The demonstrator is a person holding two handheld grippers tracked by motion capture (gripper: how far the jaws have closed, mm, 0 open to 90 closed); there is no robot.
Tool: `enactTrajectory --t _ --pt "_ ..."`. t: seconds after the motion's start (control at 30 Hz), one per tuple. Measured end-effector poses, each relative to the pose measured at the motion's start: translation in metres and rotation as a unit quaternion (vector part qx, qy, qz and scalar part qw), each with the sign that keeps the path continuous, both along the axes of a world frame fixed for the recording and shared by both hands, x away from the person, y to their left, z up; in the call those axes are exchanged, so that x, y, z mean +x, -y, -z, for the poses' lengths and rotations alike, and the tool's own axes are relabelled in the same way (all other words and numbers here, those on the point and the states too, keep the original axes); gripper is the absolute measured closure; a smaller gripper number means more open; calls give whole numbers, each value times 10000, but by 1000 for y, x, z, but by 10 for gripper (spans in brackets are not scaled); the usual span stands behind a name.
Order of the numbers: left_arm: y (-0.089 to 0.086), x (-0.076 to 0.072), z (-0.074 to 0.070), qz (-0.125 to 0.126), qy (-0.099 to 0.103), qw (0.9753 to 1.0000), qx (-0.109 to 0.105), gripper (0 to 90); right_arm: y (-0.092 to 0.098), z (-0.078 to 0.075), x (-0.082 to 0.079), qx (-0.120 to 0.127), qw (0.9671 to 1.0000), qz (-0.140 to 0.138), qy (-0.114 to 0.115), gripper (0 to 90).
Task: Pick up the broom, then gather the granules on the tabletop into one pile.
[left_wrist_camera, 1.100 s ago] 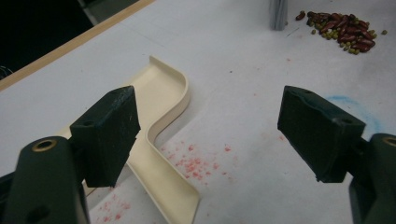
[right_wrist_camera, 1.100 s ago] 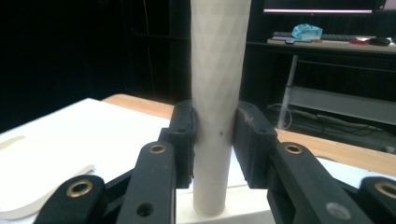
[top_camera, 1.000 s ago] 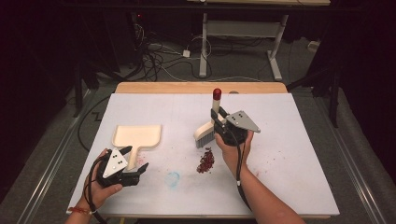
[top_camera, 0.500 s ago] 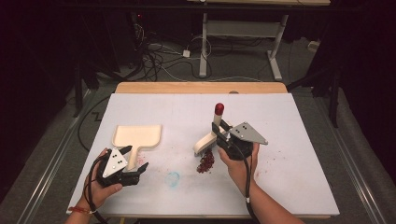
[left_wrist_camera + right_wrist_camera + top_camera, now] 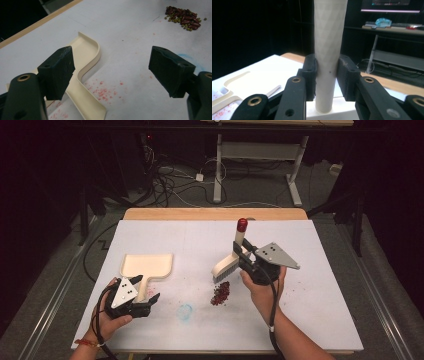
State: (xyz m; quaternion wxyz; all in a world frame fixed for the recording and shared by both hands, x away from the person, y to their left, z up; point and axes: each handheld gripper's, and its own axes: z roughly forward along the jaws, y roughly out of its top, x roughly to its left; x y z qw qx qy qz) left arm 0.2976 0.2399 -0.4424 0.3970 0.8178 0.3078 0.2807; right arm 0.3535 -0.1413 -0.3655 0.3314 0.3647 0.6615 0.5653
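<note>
Beans lie heaped outside the dustpan.

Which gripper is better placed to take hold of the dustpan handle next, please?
Left. The left gripper hangs open right by the dustpan handle, while the right gripper is shut on the brush above the beans.

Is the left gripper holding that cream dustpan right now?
No, the left gripper has its jaws wide apart, with the cream plastic dustpan lying untouched on the table.

Black two-jaw left gripper and right gripper — grey screwed plates, brass rivets, black cables; perhaps a red wristband.
</note>
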Motion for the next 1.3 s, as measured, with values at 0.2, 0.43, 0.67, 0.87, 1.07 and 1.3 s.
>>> enactTrajectory --t 0.2,0.43,0.67,0.87,1.07,1.3 --pt "1 1 0 14 10 10000 -4 200 34 -19 -18 -149 9997 165 74 704" --pt "6 4 -1 54 31 10000 24 199 83 -24 -52 -550 9963 649 -140 704" --pt "12 5 1 100 -36 9999 123 199 111 -15 -58 -785 9903 816 -806 703" --pt "16 7 0 152 -59 9998 137 199 104 0 -36 -957 9854 519 -1311 702" --pt "20 10 2 250 -133 9994 174 199 92 2 4 -1110 9800 596 -1542 701" --pt "25 11 2 422 -173 9986 268 199 82 26 82 -1406 9593 995 -2237 698"
